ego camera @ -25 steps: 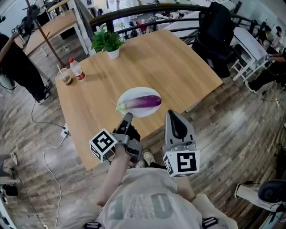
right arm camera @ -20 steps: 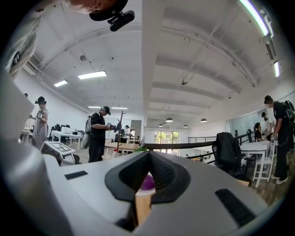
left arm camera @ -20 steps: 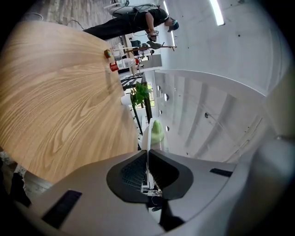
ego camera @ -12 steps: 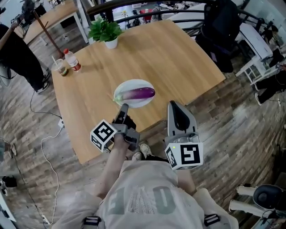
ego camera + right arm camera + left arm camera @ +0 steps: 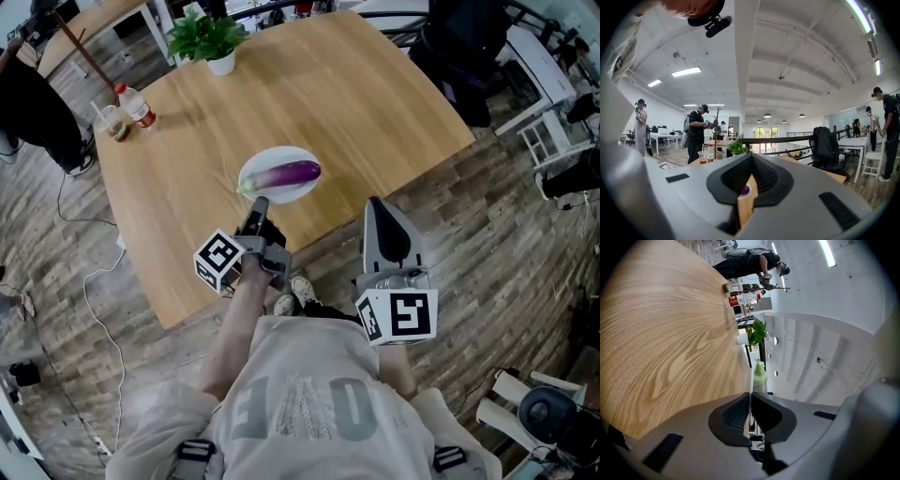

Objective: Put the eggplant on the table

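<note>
we are in the approach, by our reading: the eggplant (image 5: 289, 173) lies on the white plate (image 5: 272, 155), green stem end toward the left claw, and the plate sits on the wooden counter (image 5: 328, 94). nothing is lifted yet.

the left claw (image 5: 260, 204) has its jaws pressed together with only a hairline slit between them, and it grips nothing. its tip is right at the plate's near rim, though we cannot tell whether it touches. the right claw (image 5: 377, 206) is likewise closed at the tip and empty (through the gap lower down between its pads we glimpse a sliver of purple, well beyond it, not in it).

the next move, as we judge it, calls for spreading the left claw's jaws wide, easing them over the rim and around the eggplant, closing, then lifting it clear and setting it on bare wood beside the plate.

the left forearm stretches forward from the torso, its claw pointing nearly level and rolled onto its side, one jaw toward the wood and the other above. the right claw hangs off the counter's near edge, over the floor, pointing level toward the counter.
</note>
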Demonstrator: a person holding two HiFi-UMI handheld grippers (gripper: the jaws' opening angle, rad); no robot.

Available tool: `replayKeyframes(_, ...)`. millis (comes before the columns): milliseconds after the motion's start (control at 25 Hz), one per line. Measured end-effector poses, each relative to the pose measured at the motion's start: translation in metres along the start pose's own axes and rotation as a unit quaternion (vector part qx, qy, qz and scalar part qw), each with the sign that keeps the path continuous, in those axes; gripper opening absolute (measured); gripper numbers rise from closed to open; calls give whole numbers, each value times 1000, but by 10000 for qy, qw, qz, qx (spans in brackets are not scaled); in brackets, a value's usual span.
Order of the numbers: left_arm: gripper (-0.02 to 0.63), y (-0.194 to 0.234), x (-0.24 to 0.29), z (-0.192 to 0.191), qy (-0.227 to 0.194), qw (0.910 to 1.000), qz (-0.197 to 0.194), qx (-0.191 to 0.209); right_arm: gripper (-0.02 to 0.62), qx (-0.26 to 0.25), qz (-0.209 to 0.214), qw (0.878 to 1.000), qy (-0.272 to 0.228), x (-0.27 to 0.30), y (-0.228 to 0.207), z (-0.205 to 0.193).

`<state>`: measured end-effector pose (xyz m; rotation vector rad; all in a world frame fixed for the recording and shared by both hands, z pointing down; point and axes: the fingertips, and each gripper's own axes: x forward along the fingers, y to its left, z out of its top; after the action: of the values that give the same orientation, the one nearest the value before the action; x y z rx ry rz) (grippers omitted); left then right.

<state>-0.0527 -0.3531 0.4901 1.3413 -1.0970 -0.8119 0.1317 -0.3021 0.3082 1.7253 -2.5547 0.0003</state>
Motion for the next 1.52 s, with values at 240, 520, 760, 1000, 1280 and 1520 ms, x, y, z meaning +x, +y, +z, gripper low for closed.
replayKeyframes(240,19,26,7,-5,52,9998,198,-60,18,86,-19,9999,-68,-6,-6,7)
replayKeyframes(520,19,56,8,-12,156,9990,409,-81,18,317,-17,9993,-173,-14,-10,12)
replayKeyframes(760,19,73,13,-18,219,9978,561,-264,18,257,-151,9995,-91,-24,-18,9)
replayKeyframes(1000,19,88,16,-21,270,9963,720,-379,18,152,-319,9994,-3,-33,-24,9)
replayKeyframes(1280,18,101,21,-23,298,9949,868,-411,18,135,-384,9991,79,-37,-24,5)
replayKeyframes(1520,18,107,23,-23,361,9942,938,-387,18,81,-323,9994,71,-34,-19,5)
